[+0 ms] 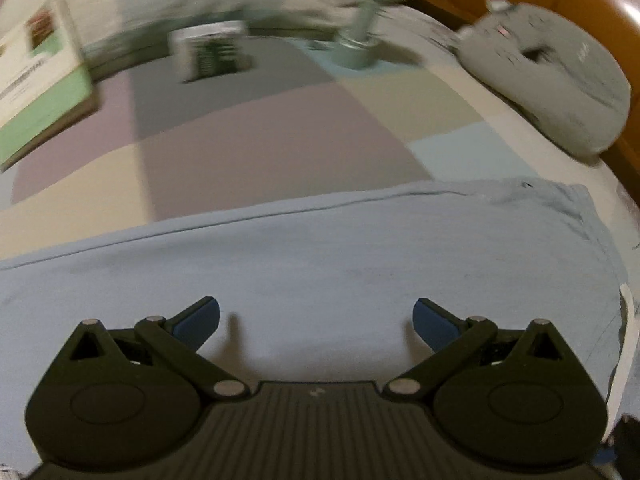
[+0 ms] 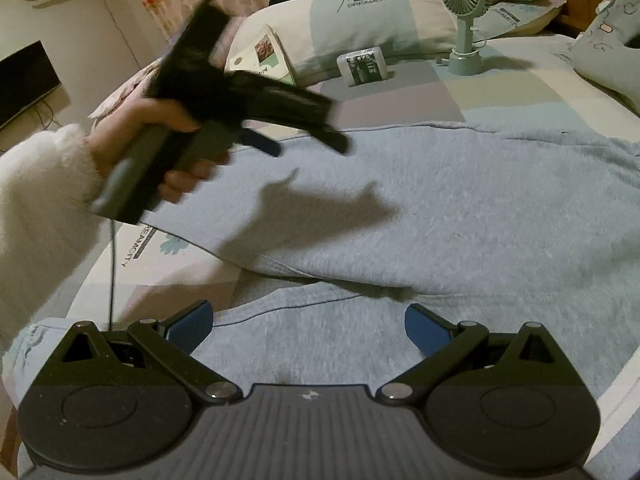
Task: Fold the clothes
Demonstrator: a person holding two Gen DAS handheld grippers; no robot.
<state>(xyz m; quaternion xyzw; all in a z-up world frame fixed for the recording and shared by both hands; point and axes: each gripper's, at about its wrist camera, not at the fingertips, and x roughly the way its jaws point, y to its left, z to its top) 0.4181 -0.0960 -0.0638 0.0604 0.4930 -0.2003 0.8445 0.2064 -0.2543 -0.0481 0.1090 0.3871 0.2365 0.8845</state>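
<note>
Clothes here means one pale blue fleecy garment (image 2: pixel 460 216) spread across the bed (image 2: pixel 400 96), with one flap already lying over another along a rounded edge that runs from the near left towards the middle. Whether that overlap is a fold made on purpose or just how the garment fell, the pictures cannot settle, so it fits either a fold partly made or a garment laid out for folding. The left gripper (image 1: pixel 316 314) hangs just above the fabric with its jaws wide apart and nothing between them; in the right wrist view it appears blurred, held in a hand (image 2: pixel 176 136) with a white fluffy sleeve (image 2: pixel 44 200). The right gripper (image 2: pixel 308 322) is likewise spread wide and empty, low over the near flap. To fold well from here, each gripper should pinch a single layer close to an edge or corner, both at the same height, so the cloth lifts evenly and the crease lands straight. Thick fleece tends to bunch, so smoothing after laying it down helps. The fan (image 2: pixel 466 20), the book (image 2: pixel 266 54) and the small box (image 2: pixel 364 66) near the pillow (image 2: pixel 360 16) stand well clear.
</note>
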